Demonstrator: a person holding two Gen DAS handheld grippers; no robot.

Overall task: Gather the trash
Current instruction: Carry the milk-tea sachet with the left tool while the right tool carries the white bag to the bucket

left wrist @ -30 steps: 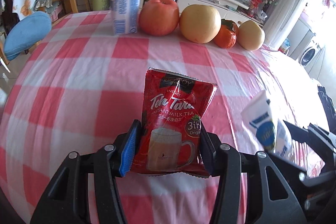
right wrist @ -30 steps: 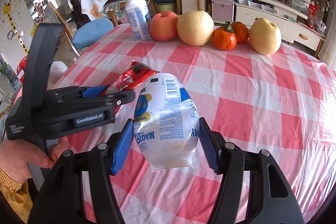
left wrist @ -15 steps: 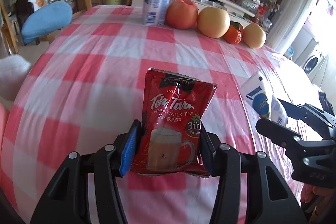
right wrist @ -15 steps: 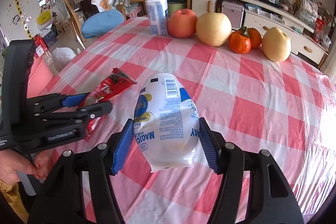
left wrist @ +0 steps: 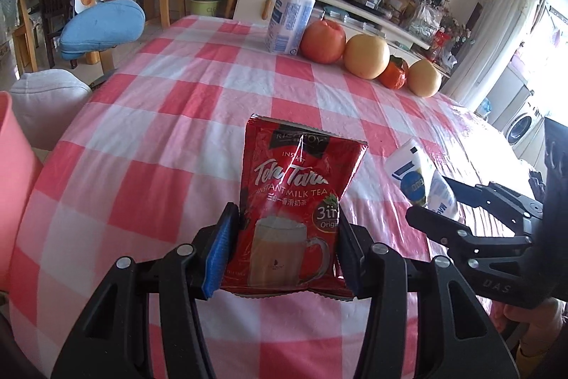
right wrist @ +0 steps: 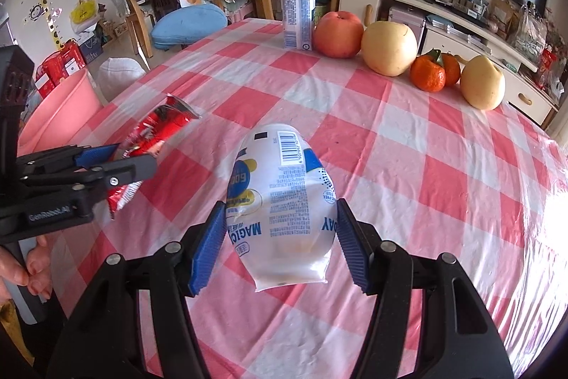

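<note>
My left gripper (left wrist: 284, 253) is shut on a red milk tea sachet (left wrist: 294, 212), which stands upright between the blue pads above the checked tablecloth (left wrist: 170, 116). From the right wrist view the same sachet (right wrist: 159, 134) and the left gripper (right wrist: 117, 158) show at the left. My right gripper (right wrist: 280, 237) is shut on a puffy white and blue snack bag (right wrist: 284, 201), held above the table. That bag (left wrist: 422, 182) and the right gripper (left wrist: 454, 205) show at the right of the left wrist view. A pink bin (right wrist: 60, 109) stands beside the table at the left.
At the table's far edge stand a white bottle (right wrist: 297, 9), an apple (right wrist: 337, 34), two pears (right wrist: 388, 48) and tangerines (right wrist: 431, 73). Wooden chairs with a blue cushion (right wrist: 188, 23) and a white pouf (right wrist: 119, 71) lie beyond the left edge. A hand (right wrist: 28, 269) grips the left handle.
Both grippers have drifted left over the table with their packets still clamped. The pink bin has come into view at the left edge, and the fruit has slid to the right.
</note>
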